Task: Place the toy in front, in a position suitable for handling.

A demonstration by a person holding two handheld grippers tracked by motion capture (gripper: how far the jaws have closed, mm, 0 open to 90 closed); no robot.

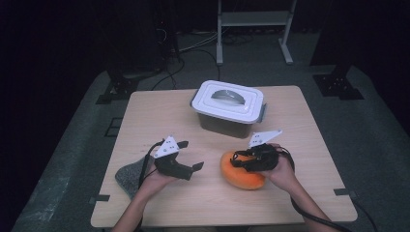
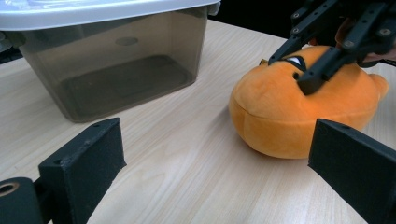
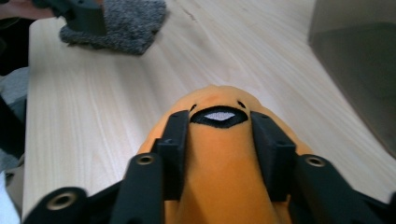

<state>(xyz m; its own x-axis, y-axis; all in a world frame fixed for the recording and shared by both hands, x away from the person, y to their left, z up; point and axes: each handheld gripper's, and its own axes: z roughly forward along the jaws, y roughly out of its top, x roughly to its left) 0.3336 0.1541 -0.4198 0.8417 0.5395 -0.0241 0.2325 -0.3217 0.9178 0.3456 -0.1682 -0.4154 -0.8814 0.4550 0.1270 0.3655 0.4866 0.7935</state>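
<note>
Worktop (image 1: 212, 193): light wood-grain square top, standing on grey carpet in a dark room. White metal frame (image 1: 254, 19) stands at the back, black cables run across the floor behind the worktop.

Storage box (image 1: 228, 108): smoky translucent tub with a white lid and grey side latches, at the far centre of the worktop. Lid is on. From the left gripper view the box looks empty through the wall.

Orange plush toy (image 1: 241, 175): rounded, with black-and-white embroidered mouth, lying on the worktop in front of the box, toward the person's right, well apart from the box.

Grey cloth (image 1: 129, 175): fuzzy pad at the near left edge, partly under the left hand.

Right gripper (image 1: 240, 159): over the plush, jaws straddling its top. Right gripper view shows a pad on each side of a ridge of orange fabric just behind the mouth, both touching it. Jaws partly apart; the fabric between them barely looks squeezed, so this is contact more than a firm pinch. Plush rests on the worktop, not lifted.

Left gripper (image 1: 191, 155): held in the left hand above the worktop, left of the plush, pointing toward it. Jaws wide apart, nothing between them; bare wood shows in the gap in the left gripper view, with the plush and the box beyond.
</note>
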